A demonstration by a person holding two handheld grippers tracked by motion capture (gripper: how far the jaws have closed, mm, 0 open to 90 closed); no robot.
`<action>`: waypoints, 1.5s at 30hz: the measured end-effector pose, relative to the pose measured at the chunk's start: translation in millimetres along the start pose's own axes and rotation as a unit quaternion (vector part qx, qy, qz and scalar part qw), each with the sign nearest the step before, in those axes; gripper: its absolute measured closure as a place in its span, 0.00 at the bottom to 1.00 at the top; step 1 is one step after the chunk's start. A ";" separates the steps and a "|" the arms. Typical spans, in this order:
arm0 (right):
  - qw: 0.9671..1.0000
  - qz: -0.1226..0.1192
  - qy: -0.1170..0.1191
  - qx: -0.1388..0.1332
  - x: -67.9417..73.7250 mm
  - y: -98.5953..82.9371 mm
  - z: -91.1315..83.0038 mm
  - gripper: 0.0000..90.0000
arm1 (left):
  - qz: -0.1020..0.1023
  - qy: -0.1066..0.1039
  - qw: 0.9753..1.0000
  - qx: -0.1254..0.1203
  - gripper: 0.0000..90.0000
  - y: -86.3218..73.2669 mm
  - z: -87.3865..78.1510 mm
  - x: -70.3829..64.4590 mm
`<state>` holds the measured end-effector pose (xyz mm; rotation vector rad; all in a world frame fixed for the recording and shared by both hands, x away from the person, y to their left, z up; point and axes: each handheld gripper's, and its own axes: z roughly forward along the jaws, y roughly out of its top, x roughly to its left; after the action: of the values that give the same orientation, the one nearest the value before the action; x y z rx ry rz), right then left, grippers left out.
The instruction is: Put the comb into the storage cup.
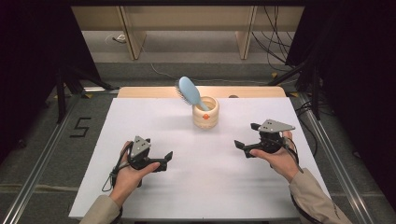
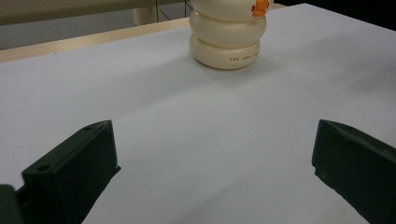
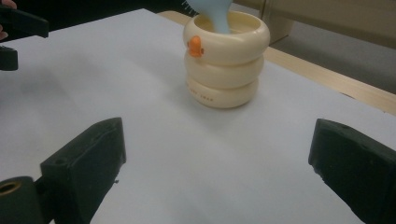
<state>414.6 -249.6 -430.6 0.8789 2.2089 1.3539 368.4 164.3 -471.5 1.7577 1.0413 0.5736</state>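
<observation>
We start from the light blue plastic hairbrush (image 1: 190, 92), which stands handle-down in the cream ribbed holder with an orange duck beak (image 1: 206, 112), its bristled head leaning out toward ten o'clock over the rim. The holder sits upright on the white tabletop (image 1: 201, 186) toward its far edge, at roughly twelve o'clock from the middle of the sheet. In the right gripper view we see the brush handle dipping inside the cup and the orange beak facing our left side.

Our left gripper (image 1: 167, 158) rests low at about seven o'clock from the holder, well apart from it, its jaws spread wide with nothing between them; the left gripper view shows bare tabletop in the gap and the holder's base ahead. Our right gripper (image 1: 243, 148) sits at about four o'clock from the holder, also well apart, jaws equally wide and empty, aimed toward the cup.

We judge the work to be at its very beginning or its very end: the brush is in the holder, neither gripper touches anything, and both hands sit back near our edge. If the brush is to come out, the whole reach, grasp and lift are left; if it was to be stowed, nothing appears to remain.
</observation>
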 end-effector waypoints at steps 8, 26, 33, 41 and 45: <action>1.000 0.008 -0.003 -0.004 -0.5 -7.8 -9.8 0.05 | 0.005 0.001 1.000 0.001 0.00 -1.9 -4.1 0.9; 1.000 0.019 -0.015 0.001 -3.8 -26.0 -29.2 0.05 | 0.004 0.005 1.000 0.000 0.00 -4.9 -9.1 4.0; 1.000 0.023 -0.018 -0.001 -3.4 -31.9 -36.4 0.05 | 0.003 0.006 1.000 -0.001 0.00 -5.8 -10.5 4.9; 0.999 0.028 -0.022 -0.004 -4.3 -38.4 -43.4 0.05 | 0.003 0.008 1.000 0.000 0.00 -7.1 -12.3 6.2; 0.999 0.034 -0.024 -0.004 -5.3 -41.7 -46.0 0.05 | 0.005 0.007 1.000 0.000 0.00 -8.0 -13.2 6.4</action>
<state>377.0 -296.5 -447.2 0.9804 2.1536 1.3574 358.6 177.6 -473.8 1.7623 1.0431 0.5938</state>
